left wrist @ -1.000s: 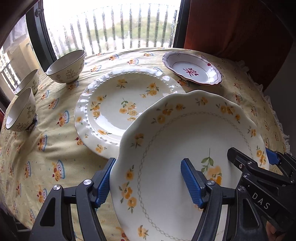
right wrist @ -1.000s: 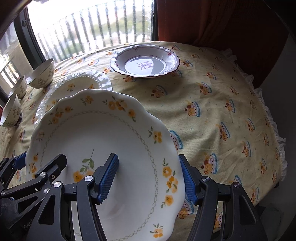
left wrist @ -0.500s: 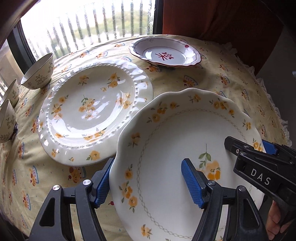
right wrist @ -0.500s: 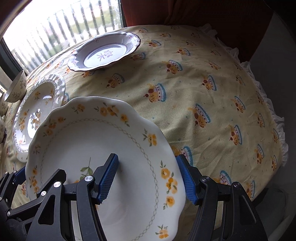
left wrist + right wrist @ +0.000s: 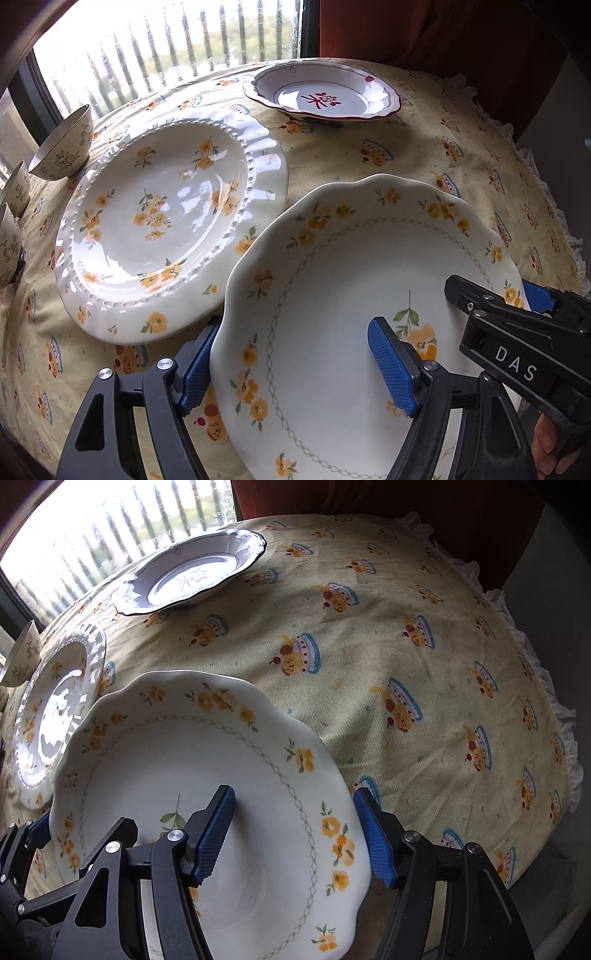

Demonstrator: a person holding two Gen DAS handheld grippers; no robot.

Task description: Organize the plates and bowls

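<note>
The worktop [image 5: 424, 635], under a yellow cupcake-print cloth, carries everything apart, nothing stacked yet. The scalloped white floral plate [image 5: 369, 295], lower centre, appears lifted, both rims pinched by the left gripper [image 5: 288, 365] and right gripper [image 5: 291, 834], jaws part-closed. The beaded floral plate [image 5: 162, 229] lies left, the red-rimmed dish [image 5: 321, 96] top, small bowls [image 5: 62, 151] upper left.

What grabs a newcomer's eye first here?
The big scalloped white plate with yellow flowers, held in the foreground by both the left gripper and right gripper. Behind it on the yellow cupcake-print tablecloth sit a beaded floral plate and a red-rimmed dish.
</note>
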